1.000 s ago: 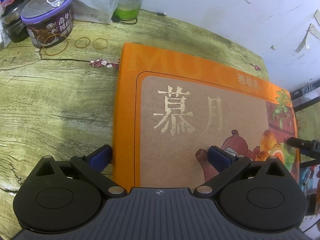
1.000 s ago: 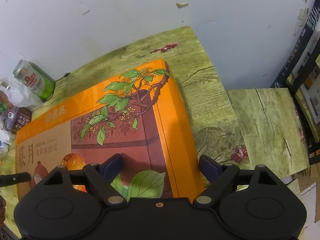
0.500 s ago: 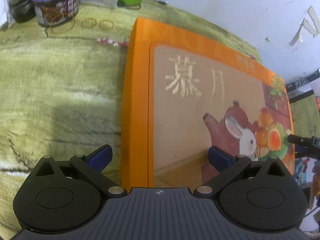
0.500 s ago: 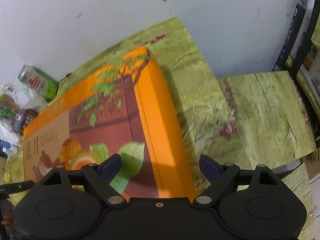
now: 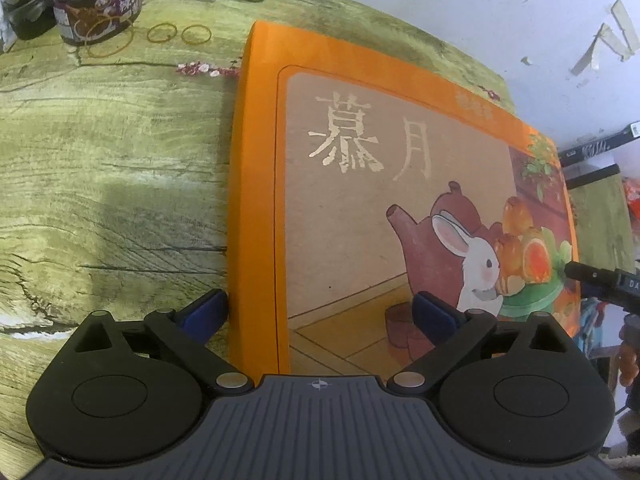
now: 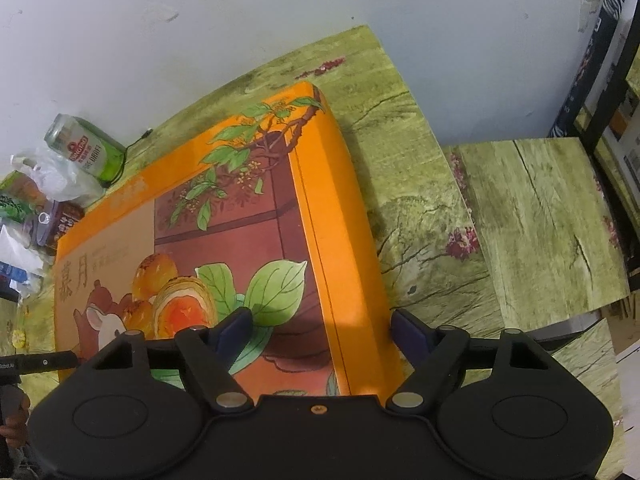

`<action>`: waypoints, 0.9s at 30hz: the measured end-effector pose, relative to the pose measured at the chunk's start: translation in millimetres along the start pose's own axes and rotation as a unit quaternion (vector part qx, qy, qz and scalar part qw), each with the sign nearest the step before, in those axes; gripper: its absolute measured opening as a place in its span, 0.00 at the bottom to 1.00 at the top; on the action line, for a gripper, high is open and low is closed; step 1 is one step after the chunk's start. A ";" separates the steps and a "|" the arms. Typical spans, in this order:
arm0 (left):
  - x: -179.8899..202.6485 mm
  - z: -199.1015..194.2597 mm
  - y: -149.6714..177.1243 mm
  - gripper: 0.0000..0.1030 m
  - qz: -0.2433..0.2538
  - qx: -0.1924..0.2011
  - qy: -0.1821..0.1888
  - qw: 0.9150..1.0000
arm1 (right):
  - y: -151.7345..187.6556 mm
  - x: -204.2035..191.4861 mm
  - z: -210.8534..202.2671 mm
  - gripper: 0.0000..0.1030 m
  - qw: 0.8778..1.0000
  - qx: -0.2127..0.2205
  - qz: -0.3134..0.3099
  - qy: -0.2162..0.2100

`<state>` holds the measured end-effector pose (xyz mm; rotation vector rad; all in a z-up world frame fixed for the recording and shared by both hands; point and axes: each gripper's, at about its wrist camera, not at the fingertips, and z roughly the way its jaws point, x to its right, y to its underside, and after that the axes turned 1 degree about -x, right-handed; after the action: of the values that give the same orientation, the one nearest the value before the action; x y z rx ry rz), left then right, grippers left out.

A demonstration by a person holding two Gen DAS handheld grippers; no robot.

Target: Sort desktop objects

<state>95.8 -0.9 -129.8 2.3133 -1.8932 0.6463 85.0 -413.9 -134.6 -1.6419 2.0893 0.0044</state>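
Both grippers, left (image 5: 320, 316) and right (image 6: 322, 330), jaws closing but unclamped, straddle orange box (image 5: 360, 208) edges; lift judged next, toward twelve o'clock.

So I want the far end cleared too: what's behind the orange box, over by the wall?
Past the orange box, by the wall, stand a purple-lidded cup, a green can and a plastic bag, with rubber bands lying alongside. Whatever is under the box is hidden.

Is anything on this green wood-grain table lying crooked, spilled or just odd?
Three loose tan rubber bands lie scattered on the green wood-grain table beside the purple-lidded snack cup. The large orange picture box lies flat and looks undamaged. Nothing looks spilled.
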 end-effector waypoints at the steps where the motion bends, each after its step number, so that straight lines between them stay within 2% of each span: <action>1: 0.2 0.3 -0.5 0.96 0.001 0.000 -0.001 1.000 | -0.9 -1.4 -1.0 0.73 1.000 0.001 -0.001 0.001; 15: -5.8 7.4 -0.1 0.97 -0.001 0.009 0.000 1.000 | -1.4 -2.0 8.7 0.74 1.000 0.002 -0.005 0.016; 22: -15.3 3.6 -5.3 0.97 -0.009 0.028 0.000 1.000 | -3.0 3.5 12.8 0.85 1.000 0.002 0.001 0.018; 27: -18.7 4.6 -16.5 0.97 -0.010 0.053 -0.005 0.999 | -9.9 14.4 20.0 0.90 1.000 0.018 0.009 -0.006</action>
<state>110.0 18.7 -137.6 2.4001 -1.8801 0.7508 99.0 -424.0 -154.8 -1.5990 2.0832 -0.0179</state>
